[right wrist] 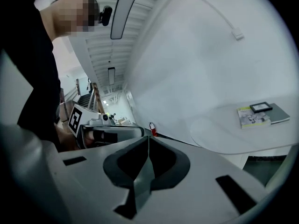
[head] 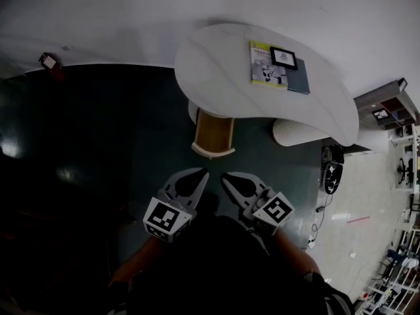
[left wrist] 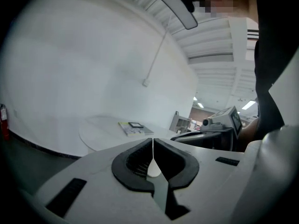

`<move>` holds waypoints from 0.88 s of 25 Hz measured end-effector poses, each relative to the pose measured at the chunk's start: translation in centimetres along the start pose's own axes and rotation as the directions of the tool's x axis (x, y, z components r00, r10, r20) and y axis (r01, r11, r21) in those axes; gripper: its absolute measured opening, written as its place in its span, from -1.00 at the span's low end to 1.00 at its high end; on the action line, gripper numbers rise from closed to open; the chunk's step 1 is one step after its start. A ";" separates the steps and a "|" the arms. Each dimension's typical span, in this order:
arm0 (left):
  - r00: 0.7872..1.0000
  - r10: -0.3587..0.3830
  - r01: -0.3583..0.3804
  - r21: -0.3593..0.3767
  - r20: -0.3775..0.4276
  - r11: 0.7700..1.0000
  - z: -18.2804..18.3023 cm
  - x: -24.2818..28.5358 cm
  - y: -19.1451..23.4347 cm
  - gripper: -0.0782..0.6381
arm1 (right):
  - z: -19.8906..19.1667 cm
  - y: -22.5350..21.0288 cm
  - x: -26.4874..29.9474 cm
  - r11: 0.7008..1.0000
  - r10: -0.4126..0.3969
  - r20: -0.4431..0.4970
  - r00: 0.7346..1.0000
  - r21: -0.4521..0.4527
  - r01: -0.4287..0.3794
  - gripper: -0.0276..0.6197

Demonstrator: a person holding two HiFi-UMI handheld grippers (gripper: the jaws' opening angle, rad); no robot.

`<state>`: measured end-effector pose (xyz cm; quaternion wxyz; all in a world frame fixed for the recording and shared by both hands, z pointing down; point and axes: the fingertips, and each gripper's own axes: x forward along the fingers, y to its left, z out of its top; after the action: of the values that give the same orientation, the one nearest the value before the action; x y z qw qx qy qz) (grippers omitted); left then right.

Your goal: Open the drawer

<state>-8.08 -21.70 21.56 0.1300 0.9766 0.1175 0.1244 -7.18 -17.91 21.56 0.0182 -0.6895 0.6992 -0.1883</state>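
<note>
The left tongs [head: 200, 176] and right tongs [head: 227, 176] are hanging side by side close to the person's body, each pressing together on nothing. The wood-coloured drawer [head: 213, 133] is jutting from under the white desk [head: 216, 71], with dark floor [head: 118, 143] lying between it and the tongs. A booklet [head: 264, 67] and a black-framed tablet [head: 283, 58] are lying on the desk.

We can read no word, number or brand anywhere. The yellow-edged booklet [head: 264, 64] on the far white table [head: 216, 64] carries print too small for us to make out. The marker cubes on the left gripper [head: 199, 177] and the right gripper [head: 230, 178], near us, bear only black-and-white square patterns, no letters or digits.
</note>
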 end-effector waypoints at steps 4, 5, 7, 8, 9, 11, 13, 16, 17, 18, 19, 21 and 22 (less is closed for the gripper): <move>0.999 -0.034 0.032 0.035 0.032 0.999 2.9 -0.8 -0.8 -0.73 | 2.8 1.1 -1.2 0.998 -0.024 0.065 0.998 0.054 0.020 -0.86; 0.999 -0.032 0.031 0.044 0.036 0.999 3.5 -1.0 -0.7 -0.73 | 3.7 1.3 -1.6 0.998 -0.027 0.086 0.996 0.063 0.021 -0.86; 0.999 -0.028 0.026 0.073 0.031 0.997 4.6 -1.4 -0.7 -0.73 | 5.6 1.8 -2.4 0.999 -0.018 0.131 0.991 0.053 0.011 -0.86; 0.999 -0.025 0.023 0.079 0.029 0.997 5.2 -1.5 -0.9 -0.73 | 6.4 2.1 -2.9 0.999 -0.009 0.154 0.988 0.038 0.003 -0.86; 0.999 -0.022 0.020 0.078 0.030 0.997 5.7 -1.6 -1.2 -0.73 | 7.3 2.3 -3.5 1.000 0.000 0.175 0.984 0.018 -0.004 -0.86; 0.999 -0.020 0.018 0.067 0.036 0.998 6.7 -1.6 -1.9 -0.73 | 8.8 2.4 -4.7 0.999 0.010 0.211 0.977 -0.038 -0.002 -0.86; 0.999 -0.018 0.015 0.077 0.046 0.997 7.8 -1.2 -3.0 -0.73 | 10.1 2.3 -6.2 0.995 0.016 0.237 0.971 -0.097 0.008 -0.86; 0.996 -0.026 0.018 0.097 0.081 0.995 9.7 -0.2 -5.3 -0.73 | 11.4 1.4 -8.5 0.989 0.038 0.267 0.963 -0.150 0.002 -0.86; 0.996 -0.024 0.014 0.107 0.089 0.994 10.3 0.3 -6.1 -0.73 | 11.7 0.9 -9.4 0.987 0.048 0.272 0.961 -0.159 -0.004 -0.86; 0.996 -0.018 0.006 0.120 0.092 0.993 10.7 0.9 -6.8 -0.73 | 11.7 0.4 -10.3 0.986 0.056 0.274 0.960 -0.168 -0.009 -0.86; 0.995 -0.009 -0.004 0.132 0.095 0.991 10.9 1.5 -7.4 -0.73 | 11.8 -0.2 -11.2 0.984 0.061 0.273 0.960 -0.177 -0.012 -0.86; 0.993 0.003 -0.019 0.138 0.118 0.990 11.5 2.6 -8.8 -0.73 | 11.8 -1.2 -13.0 0.980 0.067 0.269 0.961 -0.196 -0.014 -0.86; 0.991 0.006 -0.023 0.134 0.131 0.991 11.8 3.1 -9.5 -0.73 | 11.8 -1.7 -13.8 0.979 0.071 0.267 0.961 -0.204 -0.016 -0.86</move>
<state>-3.77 -14.63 8.55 0.0699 0.9901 0.1098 0.0532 -1.50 -7.25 7.83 0.0489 -0.6916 0.7203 -0.0199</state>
